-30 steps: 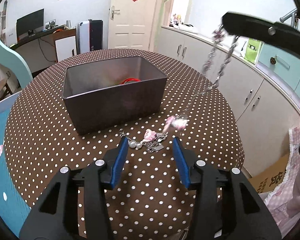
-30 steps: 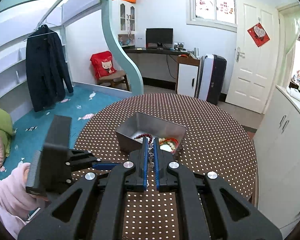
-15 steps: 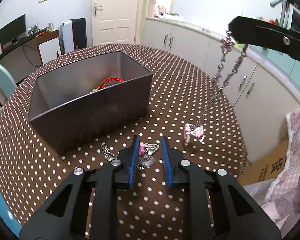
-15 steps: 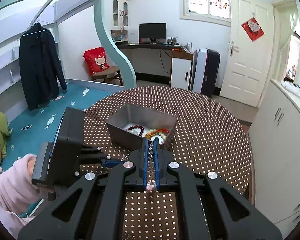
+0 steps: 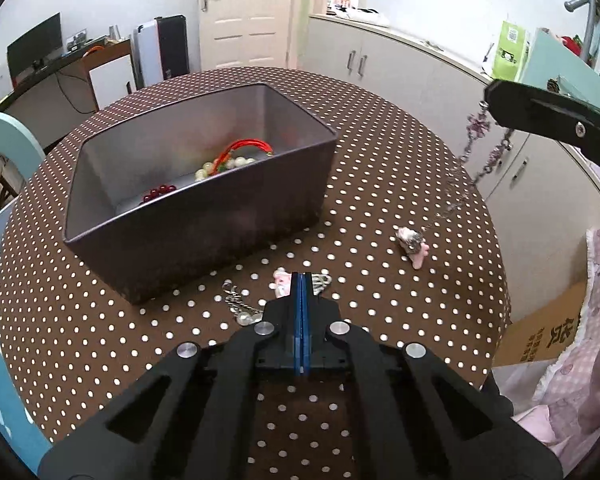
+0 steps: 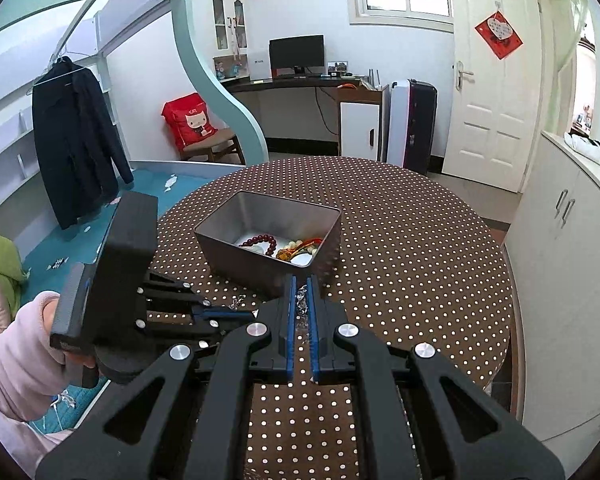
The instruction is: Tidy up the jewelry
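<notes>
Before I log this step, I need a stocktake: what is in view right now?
Table: one, brown with white dots.
Tin box: one, grey, on the table.
Red bead bracelet: one, inside the box.
Pale beads with red cord: one bunch, inside the box.
Charm keychain: one, silver and pink, in front of the box.
Chain necklace: one, silver, hanging, pink charm low.
Left gripper: jaws shut on the keychain.
Right gripper: jaws pinching the necklace.

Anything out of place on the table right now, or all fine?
The silver chain pinched in the right gripper hangs outside the metal box, its pink charm dragging on the tablecloth. A keychain cluster lies loose at the left gripper.
</notes>
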### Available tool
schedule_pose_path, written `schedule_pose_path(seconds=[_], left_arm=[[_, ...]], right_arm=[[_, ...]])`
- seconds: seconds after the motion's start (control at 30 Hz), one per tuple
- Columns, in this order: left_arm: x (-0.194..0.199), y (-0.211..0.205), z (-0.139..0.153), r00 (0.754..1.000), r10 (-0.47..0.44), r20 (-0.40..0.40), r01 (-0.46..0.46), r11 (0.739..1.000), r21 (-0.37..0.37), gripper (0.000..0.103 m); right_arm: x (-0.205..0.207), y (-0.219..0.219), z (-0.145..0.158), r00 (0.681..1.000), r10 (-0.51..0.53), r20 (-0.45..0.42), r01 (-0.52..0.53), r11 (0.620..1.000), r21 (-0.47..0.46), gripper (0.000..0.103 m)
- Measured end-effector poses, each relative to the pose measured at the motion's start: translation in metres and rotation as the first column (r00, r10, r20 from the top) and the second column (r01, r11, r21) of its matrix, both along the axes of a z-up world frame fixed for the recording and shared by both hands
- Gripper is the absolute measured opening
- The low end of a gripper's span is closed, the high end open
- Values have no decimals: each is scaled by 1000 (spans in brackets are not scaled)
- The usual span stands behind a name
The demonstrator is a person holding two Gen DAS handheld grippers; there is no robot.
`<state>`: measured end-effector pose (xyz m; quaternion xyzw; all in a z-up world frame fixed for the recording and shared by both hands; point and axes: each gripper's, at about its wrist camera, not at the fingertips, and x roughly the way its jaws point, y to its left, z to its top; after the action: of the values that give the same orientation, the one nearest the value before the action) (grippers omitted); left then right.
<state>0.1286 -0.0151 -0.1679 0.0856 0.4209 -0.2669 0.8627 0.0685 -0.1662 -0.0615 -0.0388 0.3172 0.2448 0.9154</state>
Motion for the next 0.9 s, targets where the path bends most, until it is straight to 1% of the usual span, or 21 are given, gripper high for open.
schedule_pose_path(seconds=[0.03, 0.13, 0.23, 0.33, 0.47, 0.53, 0.57, 0.6, 0.67, 0.73, 0.77, 0.8, 0.83, 0.87, 0.9], left_arm=[[0, 1, -1, 1000, -1, -4, 1, 1000, 7, 0], [-3, 4, -3, 1000, 1, -9, -1, 1000, -5, 0], [-8, 5, 0, 1000, 10, 14, -10, 1000, -4, 0], [-6, 0, -1, 1000, 3, 31, -4, 999, 47, 1], [-4, -6, -3, 998, -33, 54, 27, 995, 96, 5], [-2, -6, -1, 998, -28, 63, 21, 992, 121, 23], [-1, -7, -1, 997, -33, 64, 24, 991, 132, 52], [-2, -6, -1, 996, -39, 75, 28, 990, 137, 63], [-3, -8, -3, 996, -61, 70, 49, 986, 157, 63], [-1, -11, -8, 996, -70, 62, 58, 982, 179, 57], [-1, -13, -9, 995, -79, 62, 67, 983, 170, 51], [0, -14, -9, 995, -85, 54, 75, 984, 161, 42], [1, -15, -9, 995, -91, 45, 83, 985, 150, 38], [2, -17, -10, 994, -97, 42, 90, 985, 150, 25], [2, -18, -10, 993, -109, 37, 102, 984, 145, 16]], right_arm=[[0, 0, 0, 1000, -1, -1, 1, 1000, 2, 4], [-1, 0, -1, 1000, 0, -3, 0, 1000, 3, 4], [-1, 0, -1, 1000, -1, -8, 1, 1000, 4, 5], [1, -2, -3, 1000, 0, -13, 0, 1000, 8, 5], [1, -5, -3, 1000, -4, -17, 4, 1000, 9, 5], [2, -7, -4, 1000, -14, -20, 14, 1000, 2, 5], [3, -7, -5, 1000, -13, -22, 13, 1000, 5, 5], [3, -7, -5, 1000, -13, -24, 13, 1000, 8, 5], [0, -7, -7, 1000, -11, -24, 11, 1000, 10, 5], [1, -8, -8, 1000, -7, -27, 7, 1000, 12, 5], [2, -8, -8, 1000, -8, -30, 8, 1000, 10, 5], [3, -8, -8, 999, -10, -33, 11, 1000, 9, 5], [3, -8, -9, 999, -11, -35, 11, 1000, 9, 5], [3, -8, -10, 999, -12, -37, 12, 1000, 10, 5], [4, -8, -10, 999, -12, -39, 13, 1000, 11, 5]])
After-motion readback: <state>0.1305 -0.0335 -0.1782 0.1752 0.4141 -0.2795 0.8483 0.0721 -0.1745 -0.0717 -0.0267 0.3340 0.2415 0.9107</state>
